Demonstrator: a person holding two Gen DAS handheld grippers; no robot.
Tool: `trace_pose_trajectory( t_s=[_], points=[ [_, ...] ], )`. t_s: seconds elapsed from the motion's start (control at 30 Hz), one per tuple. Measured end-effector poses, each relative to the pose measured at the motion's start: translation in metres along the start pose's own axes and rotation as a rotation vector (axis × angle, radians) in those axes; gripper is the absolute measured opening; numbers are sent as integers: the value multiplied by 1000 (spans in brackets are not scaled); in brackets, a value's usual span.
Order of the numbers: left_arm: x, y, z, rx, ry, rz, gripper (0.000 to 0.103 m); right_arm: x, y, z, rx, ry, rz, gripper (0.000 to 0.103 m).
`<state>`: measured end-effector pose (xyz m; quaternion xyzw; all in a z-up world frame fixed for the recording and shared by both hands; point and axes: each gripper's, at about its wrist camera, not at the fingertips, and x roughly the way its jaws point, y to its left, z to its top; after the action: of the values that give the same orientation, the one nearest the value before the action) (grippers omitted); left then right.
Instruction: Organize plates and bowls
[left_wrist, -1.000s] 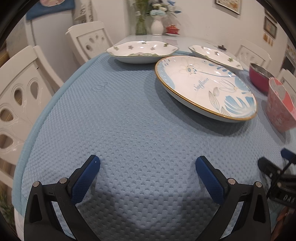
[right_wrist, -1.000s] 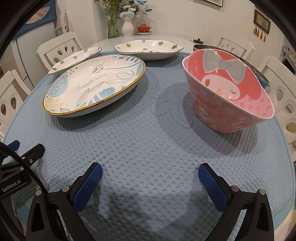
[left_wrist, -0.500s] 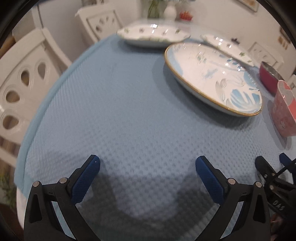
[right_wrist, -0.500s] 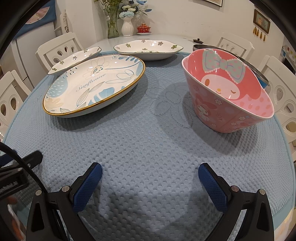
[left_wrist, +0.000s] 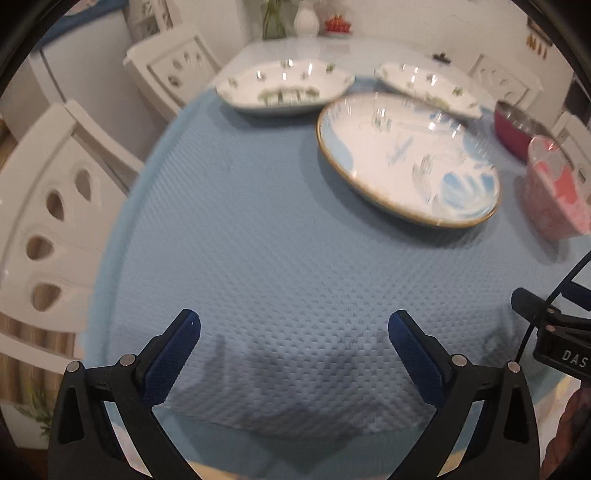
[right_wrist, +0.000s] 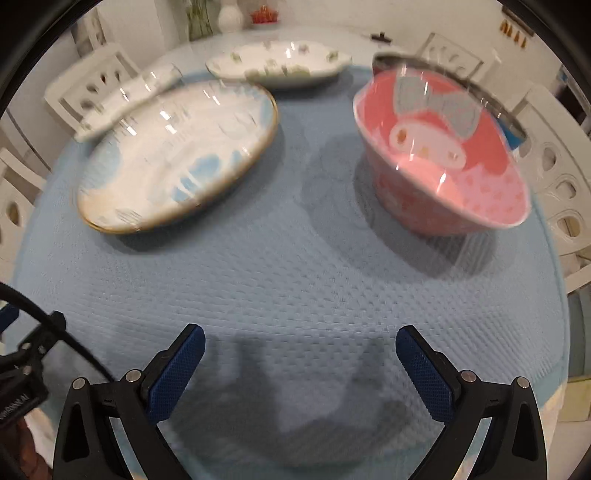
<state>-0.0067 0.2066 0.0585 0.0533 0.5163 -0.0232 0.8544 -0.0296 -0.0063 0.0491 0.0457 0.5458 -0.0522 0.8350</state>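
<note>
Left gripper (left_wrist: 293, 325): jaws spread wide and carrying nothing, blue pads hanging over the near edge of the blue mat (left_wrist: 258, 258), well short of any dish
Right gripper (right_wrist: 300, 343): also spread wide, nothing between the pads, poised over bare mat with the crockery out ahead
Big plate (left_wrist: 406, 162): the blue-and-white gold-rimmed one, flat on the mat, ahead and right in the left view; in the right view (right_wrist: 177, 158) it sits ahead and left, blurred
Pink bowl (right_wrist: 443, 155): upright on the mat ahead and right of the right gripper, bow-and-cartoon face print inside; at the far right edge in the left view (left_wrist: 554, 188), apart from the big plate
Clover dish (left_wrist: 284, 88): white with green sprigs, at the mat's far edge, just behind the big plate
Second clover dish (left_wrist: 428, 88): same pattern, tilted, its near edge seeming to lie over the far rim of the big plate; whether they touch, can't tell
Red bowl (left_wrist: 517, 125): metal-lined, behind the pink bowl, mostly hidden in the right view
Surroundings: white chairs (left_wrist: 48, 206) ringing the table, a white vase (left_wrist: 306, 18) at the far end
Picture quality: both views smeared, plate detail soft
</note>
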Motion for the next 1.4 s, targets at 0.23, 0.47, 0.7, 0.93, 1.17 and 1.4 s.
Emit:
trace_pose_trajectory(
  t_s=[0.23, 0.47, 0.7, 0.93, 1.17, 1.4],
  points=[
    [-28, 7, 28, -39, -70, -17, 101, -53, 28, 30, -36, -138, 35, 103],
    [-38, 1, 43, -12, -127, -37, 101, -57, 31, 43, -21, -136, 67, 103],
    [-20, 5, 66, -34, -113, -77, 101, -52, 31, 53, -16, -116, 85, 103],
    [1, 5, 69, -25, -64, -85, 101, -28, 35, 60, -8, -52, 108, 103],
    [12, 8, 71, -39, -39, -91, 101, -18, 36, 64, -4, -34, 97, 103],
    [15, 4, 69, -34, -22, -98, 101, -14, 37, 61, -5, -20, 90, 103]
  ],
)
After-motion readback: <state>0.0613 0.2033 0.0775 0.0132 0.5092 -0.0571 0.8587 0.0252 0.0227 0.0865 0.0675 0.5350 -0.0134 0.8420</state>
